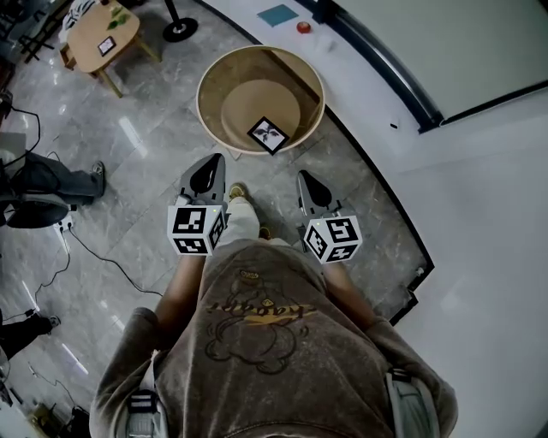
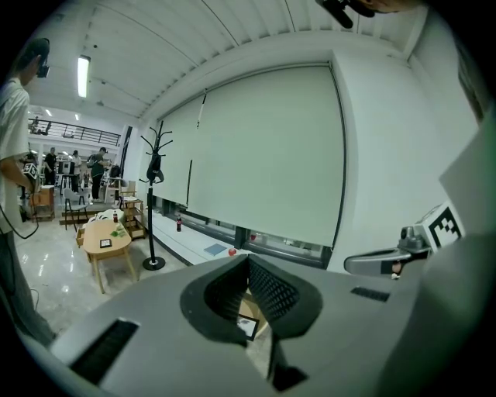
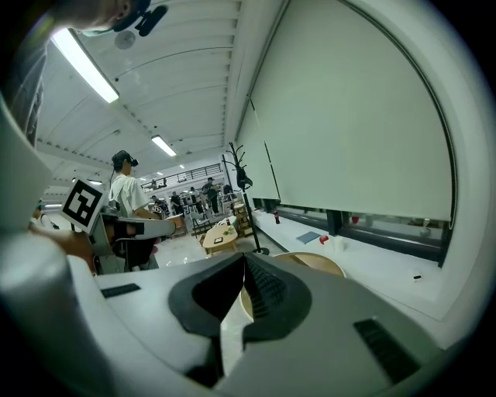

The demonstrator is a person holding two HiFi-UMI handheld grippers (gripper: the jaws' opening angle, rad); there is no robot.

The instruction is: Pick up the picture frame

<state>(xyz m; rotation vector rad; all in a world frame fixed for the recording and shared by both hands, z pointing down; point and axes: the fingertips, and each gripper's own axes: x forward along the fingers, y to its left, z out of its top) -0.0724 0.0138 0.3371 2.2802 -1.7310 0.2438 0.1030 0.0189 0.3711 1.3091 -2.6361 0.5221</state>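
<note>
The picture frame [image 1: 268,134], black-edged with a dark print on white, lies inside the near side of a round wooden tub-shaped table [image 1: 210,85]. Both grippers hover side by side short of the table, pointing at it. My left gripper [image 1: 216,160] is shut, its tips meeting with nothing between them. My right gripper [image 1: 305,177] is shut and empty too. In the left gripper view the picture frame [image 2: 246,326] shows through the gap below the joined tips of the left gripper [image 2: 248,259]. In the right gripper view the table's rim [image 3: 314,262] shows past the right gripper [image 3: 244,257].
A white raised ledge [image 1: 385,94] curves along the right, bearing a red object [image 1: 303,26] and a blue sheet [image 1: 277,14]. A small wooden table [image 1: 98,34] and a coat stand's base [image 1: 180,30] stand far left. Cables [image 1: 94,252] and a seated person's legs [image 1: 60,182] are at the left.
</note>
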